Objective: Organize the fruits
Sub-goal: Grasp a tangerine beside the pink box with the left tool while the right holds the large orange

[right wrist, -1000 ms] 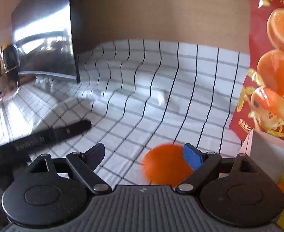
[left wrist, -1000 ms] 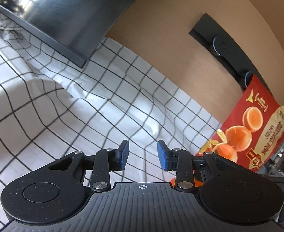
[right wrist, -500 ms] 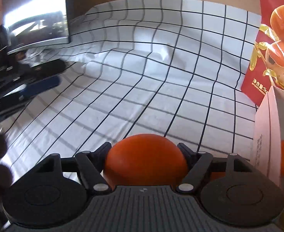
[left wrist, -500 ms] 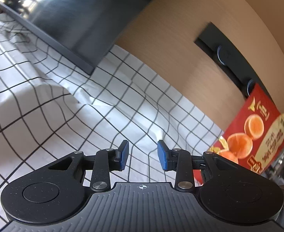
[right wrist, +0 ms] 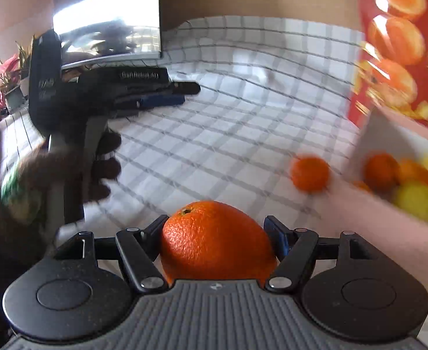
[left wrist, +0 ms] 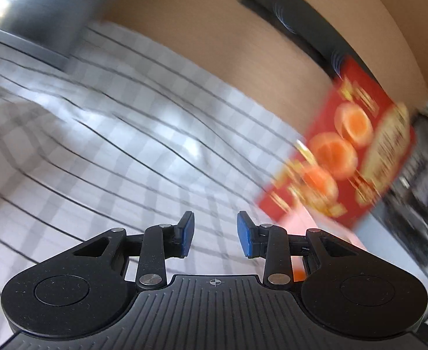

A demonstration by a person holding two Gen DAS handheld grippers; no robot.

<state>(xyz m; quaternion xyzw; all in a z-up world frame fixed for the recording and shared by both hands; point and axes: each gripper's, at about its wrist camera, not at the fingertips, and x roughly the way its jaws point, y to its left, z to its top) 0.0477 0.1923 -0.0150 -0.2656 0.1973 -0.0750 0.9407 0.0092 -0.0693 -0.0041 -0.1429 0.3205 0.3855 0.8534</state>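
Pebbled, round orange [right wrist: 214, 242] sat between the black jaws of the right gripper [right wrist: 218, 237], which were closing on it, pads against both sides. Smaller orange [right wrist: 310, 174] lay on the creased checked cloth [right wrist: 228, 122], beside a pale box [right wrist: 388, 134] of fruit. Left gripper [left wrist: 215, 234] hung part-open, blue pads [left wrist: 188, 233] apart, empty.

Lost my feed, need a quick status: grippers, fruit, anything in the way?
Right gripper closing on orange. Left gripper open, empty. Small orange loose on cloth beside fruit box. Nothing blocking.
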